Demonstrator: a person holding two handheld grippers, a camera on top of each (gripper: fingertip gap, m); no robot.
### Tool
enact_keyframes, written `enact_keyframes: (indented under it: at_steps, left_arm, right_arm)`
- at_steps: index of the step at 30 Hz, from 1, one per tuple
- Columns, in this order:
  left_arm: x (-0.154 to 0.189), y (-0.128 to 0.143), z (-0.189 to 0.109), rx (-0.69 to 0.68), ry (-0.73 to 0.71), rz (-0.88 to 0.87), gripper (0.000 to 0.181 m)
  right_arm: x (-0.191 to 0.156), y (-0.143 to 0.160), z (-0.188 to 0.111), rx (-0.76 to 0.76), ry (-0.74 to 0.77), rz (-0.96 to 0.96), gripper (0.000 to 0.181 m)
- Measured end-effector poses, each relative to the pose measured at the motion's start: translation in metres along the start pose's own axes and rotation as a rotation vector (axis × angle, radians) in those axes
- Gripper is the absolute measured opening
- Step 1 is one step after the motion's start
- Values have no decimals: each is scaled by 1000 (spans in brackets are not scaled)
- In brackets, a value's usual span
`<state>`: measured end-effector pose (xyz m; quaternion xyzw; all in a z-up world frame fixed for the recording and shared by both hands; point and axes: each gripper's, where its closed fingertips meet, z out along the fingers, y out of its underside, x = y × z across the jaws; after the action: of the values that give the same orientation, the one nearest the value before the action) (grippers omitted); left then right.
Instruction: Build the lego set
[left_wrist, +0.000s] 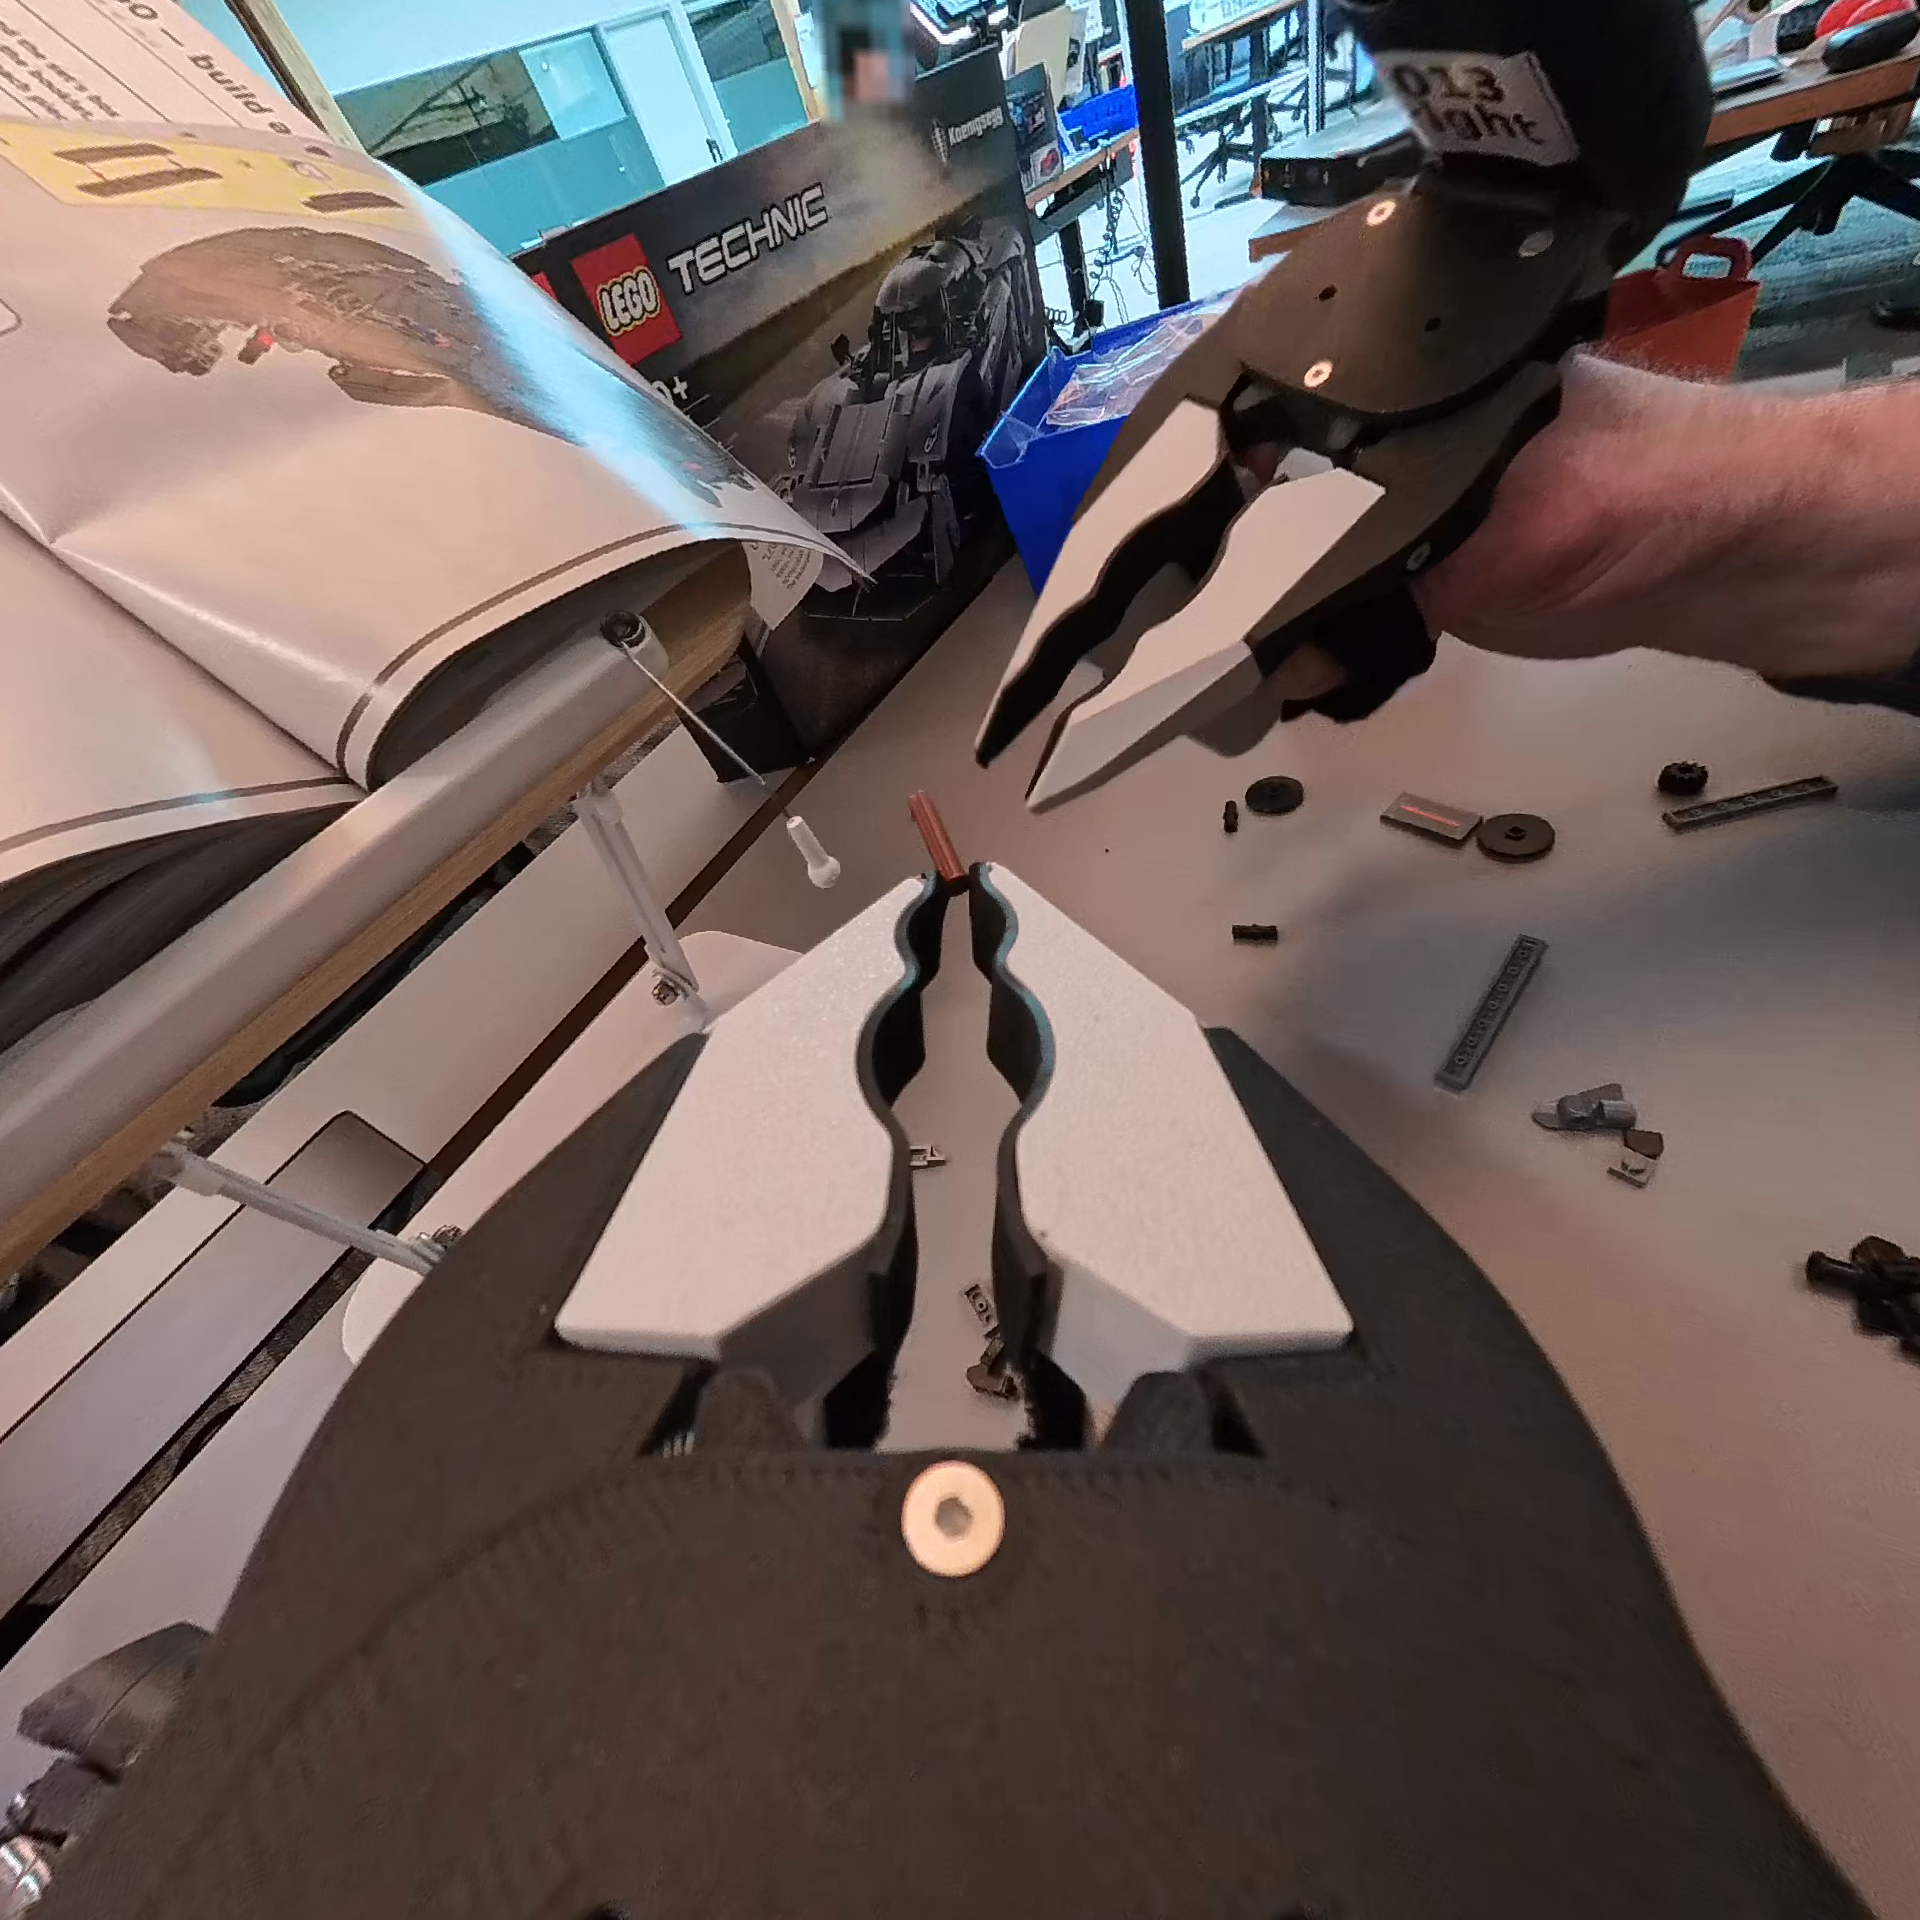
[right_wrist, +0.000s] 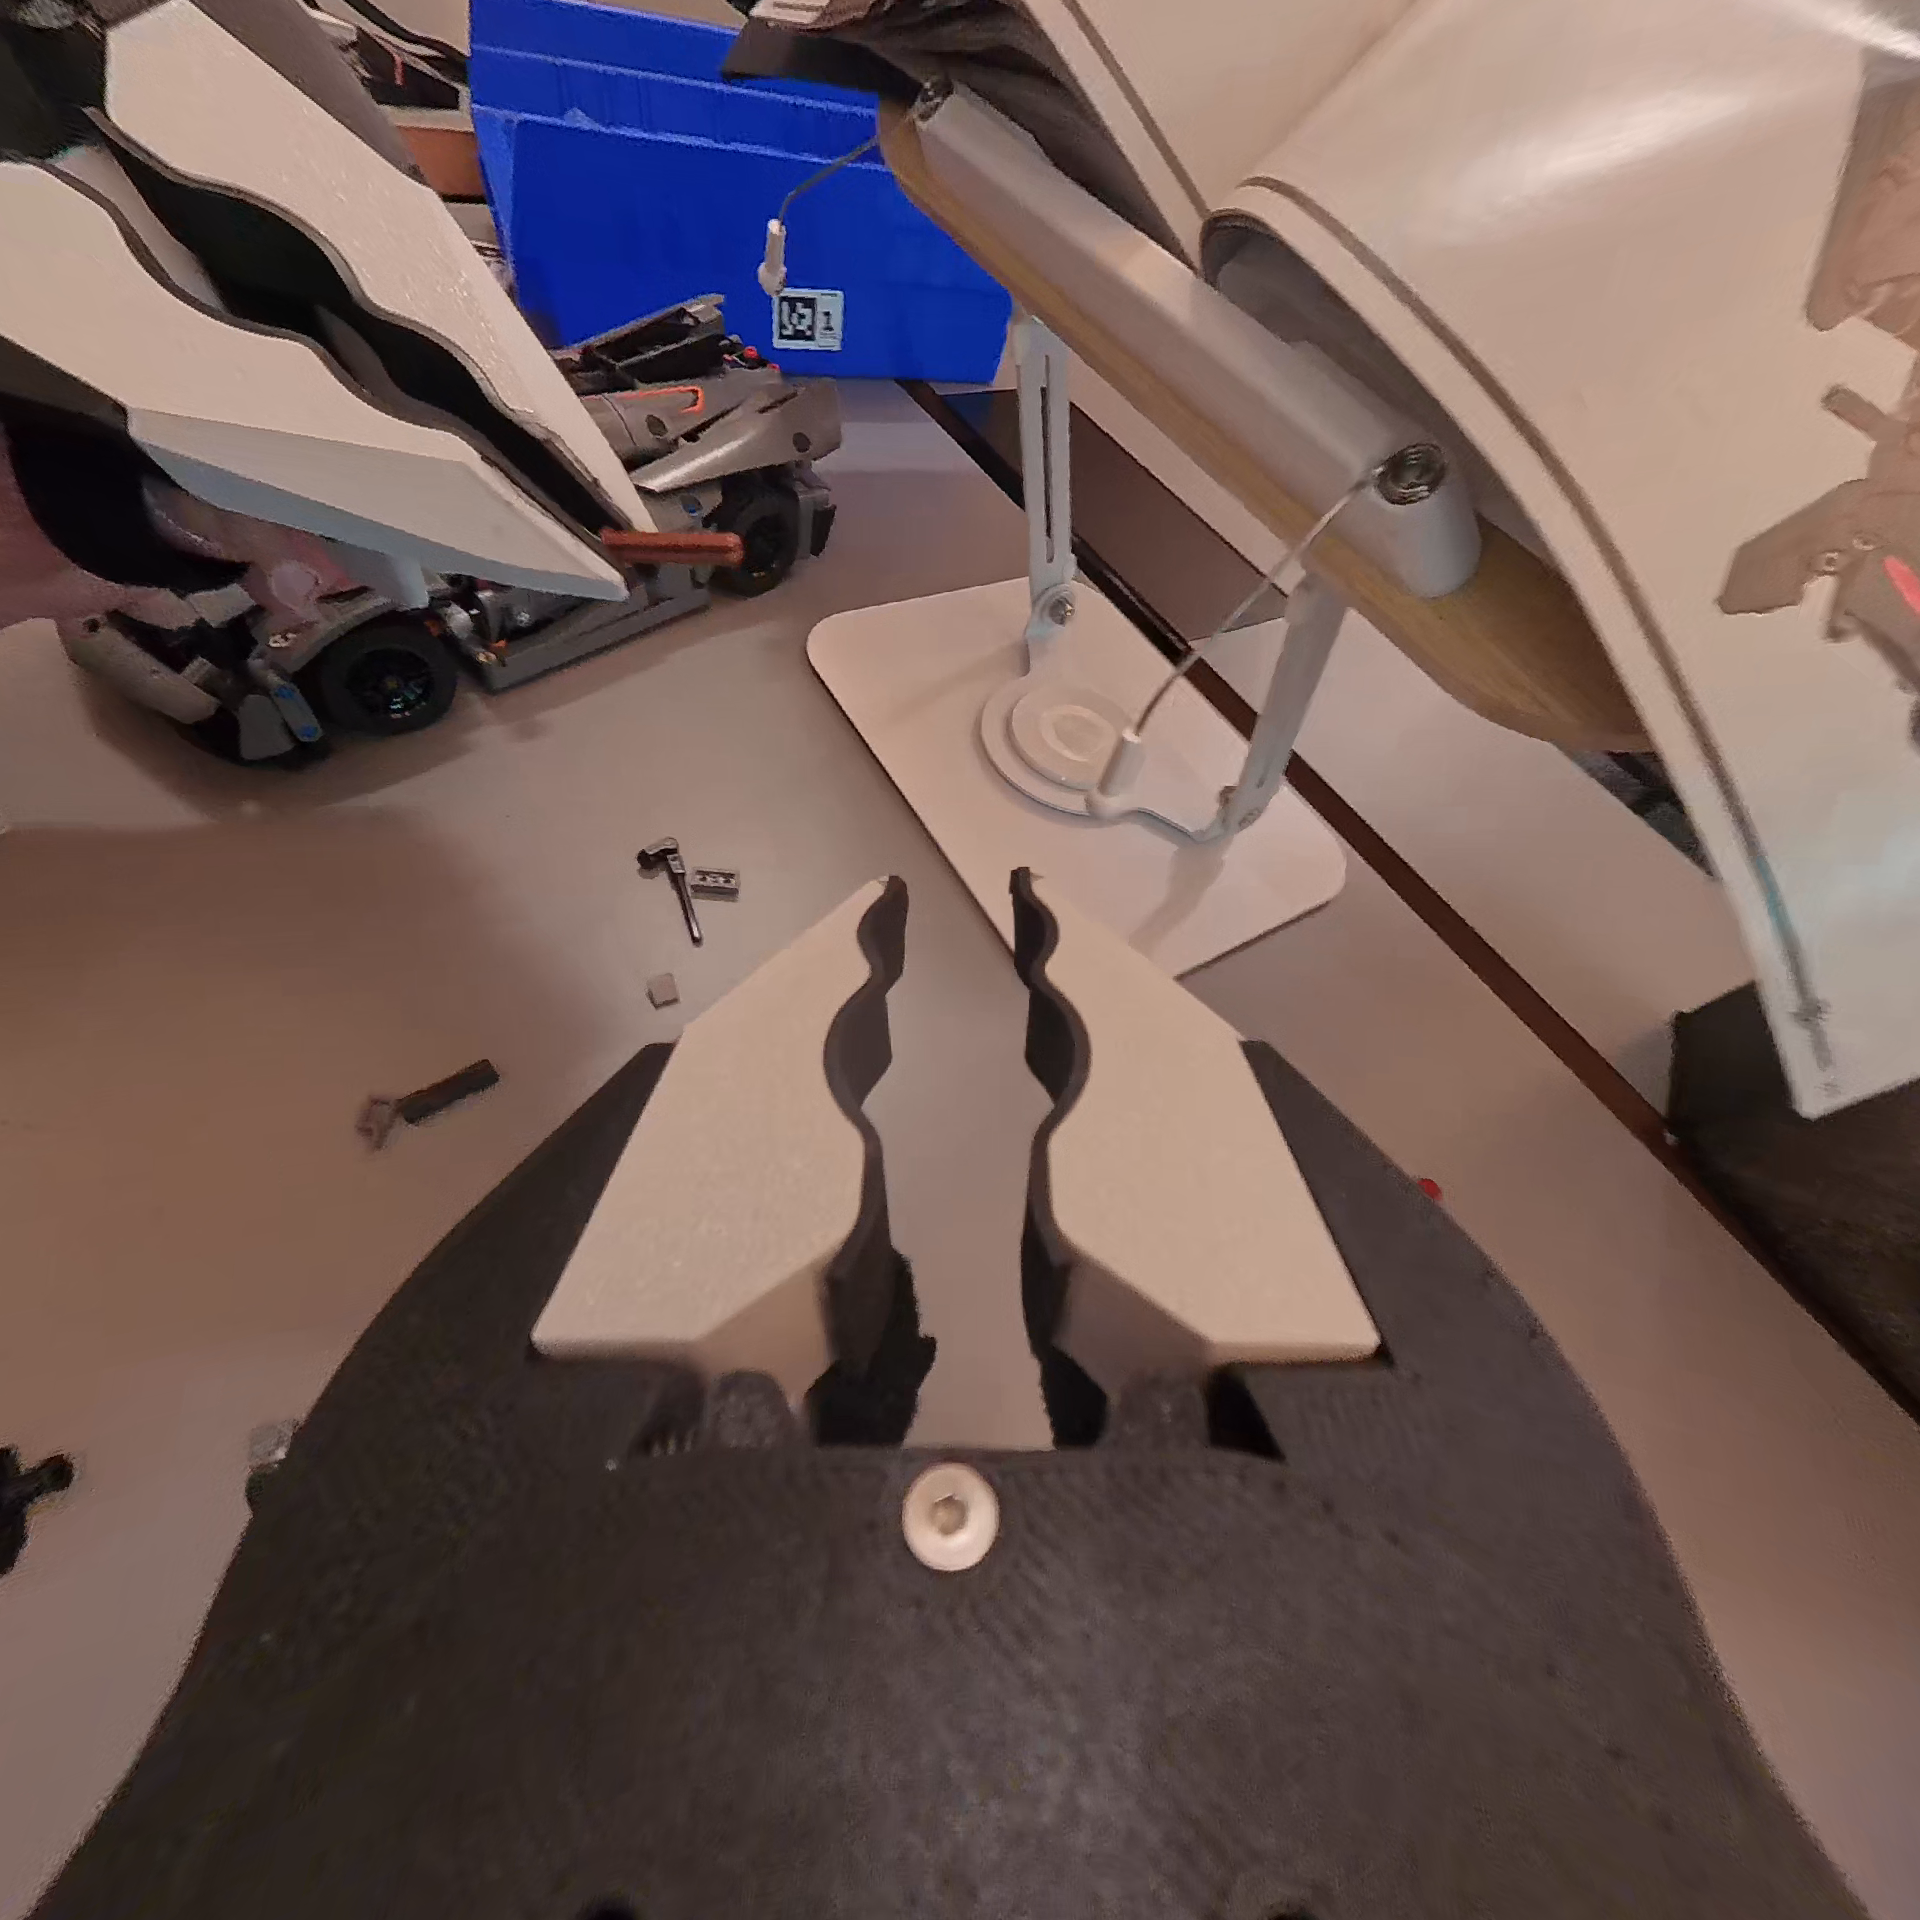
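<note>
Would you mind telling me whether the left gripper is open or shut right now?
Shut: the left gripper pinches a brown axle at its tips, also seen in the right wrist view.

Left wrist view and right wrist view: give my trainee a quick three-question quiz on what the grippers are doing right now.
1. True or false: the left gripper is shut on the brown axle.
2. Is the right gripper A) gripping a plate, B) open and empty, or C) hidden?
3. In the right wrist view, what stands on the table behind the left gripper's fingers?

Key
1. True: the axle pokes out past the fingertips.
2. B.
3. The partly built grey car.
</note>
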<state>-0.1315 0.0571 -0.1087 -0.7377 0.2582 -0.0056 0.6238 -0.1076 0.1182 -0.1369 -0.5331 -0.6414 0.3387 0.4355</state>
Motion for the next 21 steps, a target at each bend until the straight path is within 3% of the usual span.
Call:
enact_keyframes:
  at_steps: [6, 10, 14, 17, 21]
  left_arm:
    - [-5, -4, -6, 20, -16, -10, 3]
    - [-6, -6, -8, 28, -18, -13, 3]
    - [-4, -7, -7, 24, -14, -8, 3]
    - [-6, -6, -8, 18, -20, -3, 3]
    - [-11, -6, -12, 29, -30, -20, 2]
  right_arm:
    - [47, -3, -52, 40, 116, 45, 22]
    - [61, 25, -85, -22, 76, 141, 22]
    - [34, 58, -99, -167, -82, 148, 24]
    - [20, 87, -104, -312, -88, 68, 25]
    - [-13, 115, -124, -447, -225, 68, 25]
